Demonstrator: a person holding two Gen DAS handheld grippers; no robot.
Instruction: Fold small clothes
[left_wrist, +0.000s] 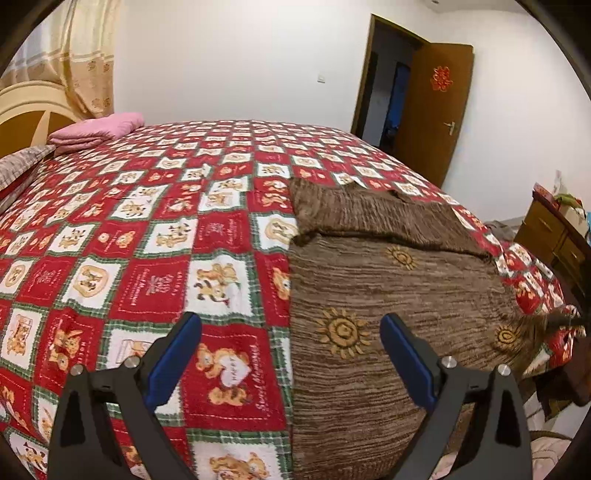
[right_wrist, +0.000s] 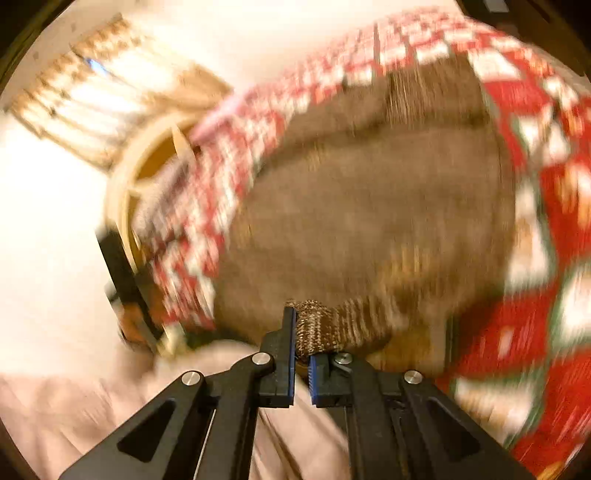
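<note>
Right gripper (right_wrist: 301, 354) clenched on a corner of the brown cloth (left_wrist: 388, 295) spread on the bed (left_wrist: 147, 236), likely for folding; left gripper (left_wrist: 291, 343) jaws released, hovering above.

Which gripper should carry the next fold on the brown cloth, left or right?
Right. The right gripper is shut on a corner of the brown cloth, so it can likely carry that edge over. The left gripper is open, holding nothing above the cloth's left edge.

The left gripper (left_wrist: 290, 334) had matte black arms with triangular cutouts. Its fingers (left_wrist: 173, 362) carried blue pads. Silver round screws (left_wrist: 129, 362) marked the pivots.
</note>
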